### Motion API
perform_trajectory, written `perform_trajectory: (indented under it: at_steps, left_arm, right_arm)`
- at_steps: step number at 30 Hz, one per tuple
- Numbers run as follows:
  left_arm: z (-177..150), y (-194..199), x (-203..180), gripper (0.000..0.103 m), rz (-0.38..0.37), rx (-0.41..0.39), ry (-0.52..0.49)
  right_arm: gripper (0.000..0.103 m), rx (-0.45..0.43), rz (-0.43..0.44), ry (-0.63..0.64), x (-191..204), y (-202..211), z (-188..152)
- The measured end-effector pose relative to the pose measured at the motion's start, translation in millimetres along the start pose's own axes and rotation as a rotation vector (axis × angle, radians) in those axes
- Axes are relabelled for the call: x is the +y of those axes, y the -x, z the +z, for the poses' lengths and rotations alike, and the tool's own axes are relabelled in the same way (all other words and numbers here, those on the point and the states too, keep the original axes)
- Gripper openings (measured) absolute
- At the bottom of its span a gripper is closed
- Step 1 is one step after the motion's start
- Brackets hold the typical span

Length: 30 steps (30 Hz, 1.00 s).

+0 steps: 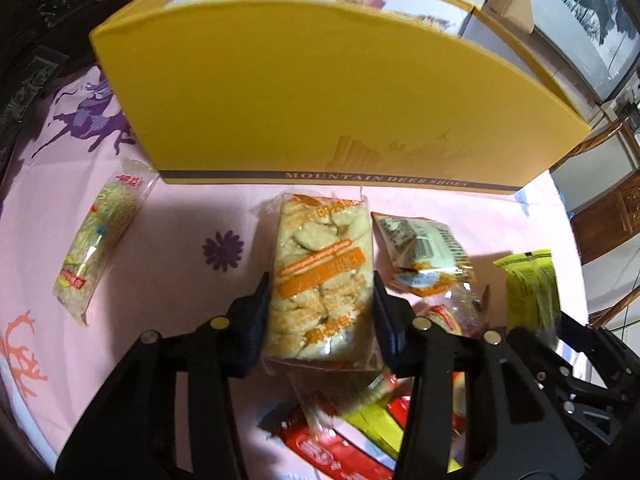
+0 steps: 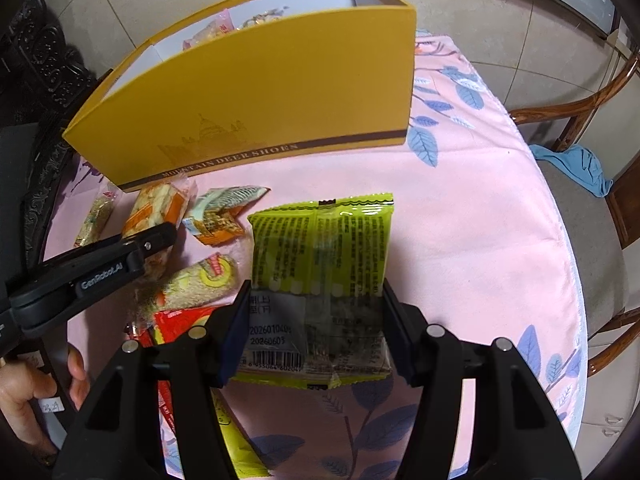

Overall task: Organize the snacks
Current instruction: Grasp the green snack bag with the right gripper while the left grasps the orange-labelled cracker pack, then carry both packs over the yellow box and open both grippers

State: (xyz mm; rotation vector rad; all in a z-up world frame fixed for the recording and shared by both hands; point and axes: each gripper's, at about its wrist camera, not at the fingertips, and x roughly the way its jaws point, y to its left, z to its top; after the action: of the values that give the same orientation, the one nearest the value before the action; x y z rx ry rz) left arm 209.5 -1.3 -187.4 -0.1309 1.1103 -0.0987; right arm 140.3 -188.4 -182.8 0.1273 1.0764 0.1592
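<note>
Pink cloth (image 2: pixel 460 240) printed with blue leaves and purple flowers covers a round table, with tiled floor and a wooden chair (image 2: pixel 592 128) beyond its edge.

On that cloth, the left gripper (image 1: pixel 320 308) has its two black fingers pressed against the sides of a clear cracker packet (image 1: pixel 320 276) with orange labels, pale ridged crackers showing through the crinkled film. The right gripper (image 2: pixel 314 328) pinches a glossy lime-green packet (image 2: pixel 320 248) at its lower, transparent half, where a barcode and date stamp show.

Around the left gripper lie more snacks. A crumpled orange-and-white sachet (image 1: pixel 424 256) sits just right of the cracker packet. A long clear noodle-like packet (image 1: pixel 100 236) lies well to the left. Beneath the tongs, a red wrapper (image 1: pixel 332 444) and a yellow one overlap in a small heap. From the right wrist view, a round-printed rice snack packet (image 2: pixel 200 280) rests between the two tools.

Behind everything stands a tall yellow cardboard shoebox (image 1: pixel 320 92), open-topped, smooth-sided, with a brown band of lettering along its base. Its near wall rises between the tongs and the box interior, where a few pink and pale wrappers (image 2: pixel 224 28) already show.
</note>
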Motion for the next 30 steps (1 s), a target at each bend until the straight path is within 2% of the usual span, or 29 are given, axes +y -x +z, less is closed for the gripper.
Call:
perform_trajectory:
  at_steps: [10,20,30]
  left_arm:
    - [-16.0,46.0,-16.1,0.047,0.012,-0.061,-0.034]
    - [-3.1,76.7,-22.6,0.047,0.016,-0.104,-0.007]
    - [9.2,107.6,-15.9,0.047,0.015,-0.152,0.022]
  right_arm:
    - [0.060,-0.031,0.006,0.031,10.9,11.2,2.9]
    - [0.060,-0.089,0.015,0.068,21.8,39.0,12.9]
    - [0.060,-0.170,0.033,0.122,33.7,72.7,42.1]
